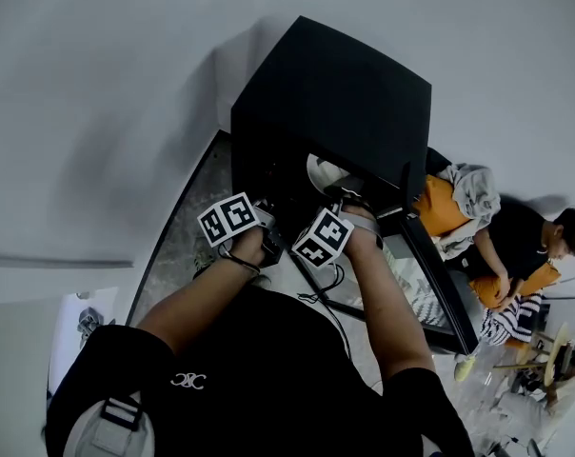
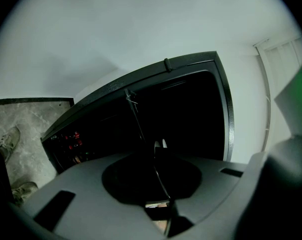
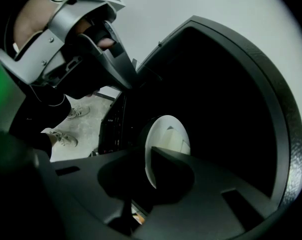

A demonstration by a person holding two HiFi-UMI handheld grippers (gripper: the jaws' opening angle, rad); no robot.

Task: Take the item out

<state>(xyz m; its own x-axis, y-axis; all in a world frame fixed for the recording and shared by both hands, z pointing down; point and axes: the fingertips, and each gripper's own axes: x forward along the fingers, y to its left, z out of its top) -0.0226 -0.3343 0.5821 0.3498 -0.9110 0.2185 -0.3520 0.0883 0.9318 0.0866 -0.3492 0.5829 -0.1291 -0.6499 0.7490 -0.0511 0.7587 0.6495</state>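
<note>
The plate sits inside the black oven, its rim pinched by the right claw. The open door hangs to the right, and the oven's dark frame closes round the plate. The left claw stands narrow by the oven's left edge with a thin strip in its gap, possibly gripped. A person sits beyond the door.

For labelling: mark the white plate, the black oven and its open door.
white plate [image 3: 167,134], right gripper view, its face
black oven [image 1: 345,84], head view, its top panel
open door [image 1: 419,286], head view, its glass pane
</note>
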